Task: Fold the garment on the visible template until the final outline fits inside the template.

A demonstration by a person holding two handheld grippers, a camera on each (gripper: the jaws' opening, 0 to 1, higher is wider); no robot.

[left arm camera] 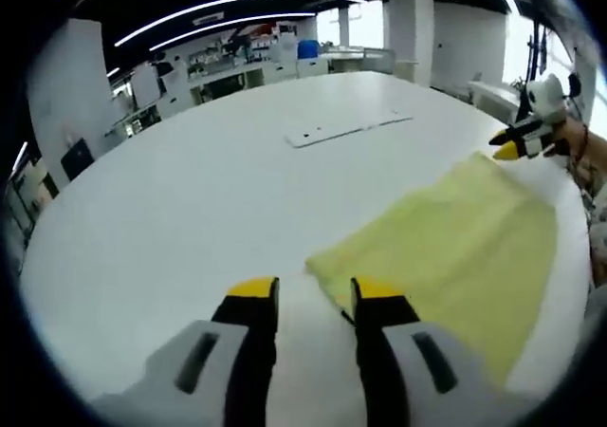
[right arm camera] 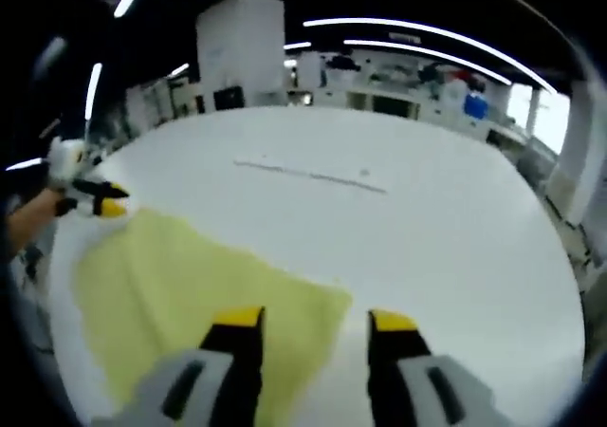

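A pale yellow garment [left arm camera: 455, 247] lies flat on the white round table [left arm camera: 190, 199]. My left gripper [left arm camera: 316, 294] stands open at the cloth's near corner, whose edge runs up to the right jaw. In the left gripper view the right gripper [left arm camera: 517, 142] sits at the cloth's far corner. In the right gripper view the garment [right arm camera: 190, 285] spreads to the left, and my right gripper [right arm camera: 315, 321] is open with a cloth corner between its jaws. The left gripper [right arm camera: 100, 201] shows at the cloth's far corner. A thin white template sheet [left arm camera: 346, 128] [right arm camera: 308, 176] lies flat beyond the garment.
A person's hand [right arm camera: 28, 218] holds the left gripper at the table's rim. Benches, shelves and a blue container [left arm camera: 307, 49] stand past the table's far side. White pillars [right arm camera: 242, 52] rise behind the table.
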